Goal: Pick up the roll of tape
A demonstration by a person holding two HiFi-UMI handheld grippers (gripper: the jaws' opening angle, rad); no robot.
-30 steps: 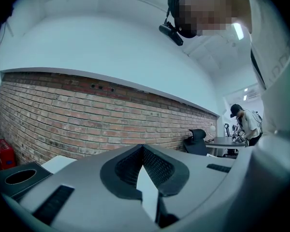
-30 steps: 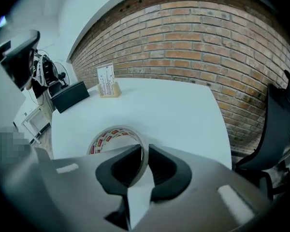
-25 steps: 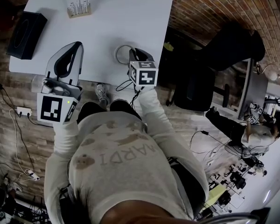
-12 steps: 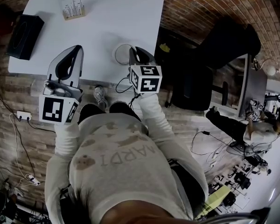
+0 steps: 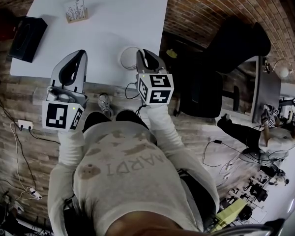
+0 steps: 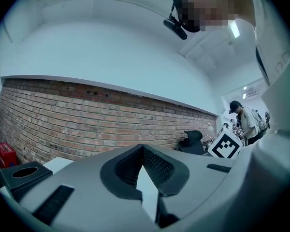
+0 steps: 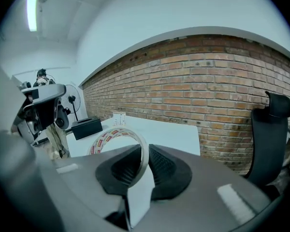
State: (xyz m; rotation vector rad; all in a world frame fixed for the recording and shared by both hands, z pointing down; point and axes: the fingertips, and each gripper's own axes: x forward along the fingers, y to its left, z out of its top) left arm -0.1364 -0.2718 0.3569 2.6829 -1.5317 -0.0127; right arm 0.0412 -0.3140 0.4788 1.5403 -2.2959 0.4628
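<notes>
The right tongs (image 7: 144,148) clench the tape (image 7: 104,137), seemingly clear of the worktop (image 7: 157,129); the left tongs (image 6: 143,149) are closed and empty, so pickup looks done.

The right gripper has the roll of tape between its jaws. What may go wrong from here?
1. The right gripper pinches only the thin wall of the roll of tape, at one side; the rest of the ring sticks out, so it may swivel or slip free.
2. The roll is by the table edge; if dropped, it may roll onto the floor.
</notes>
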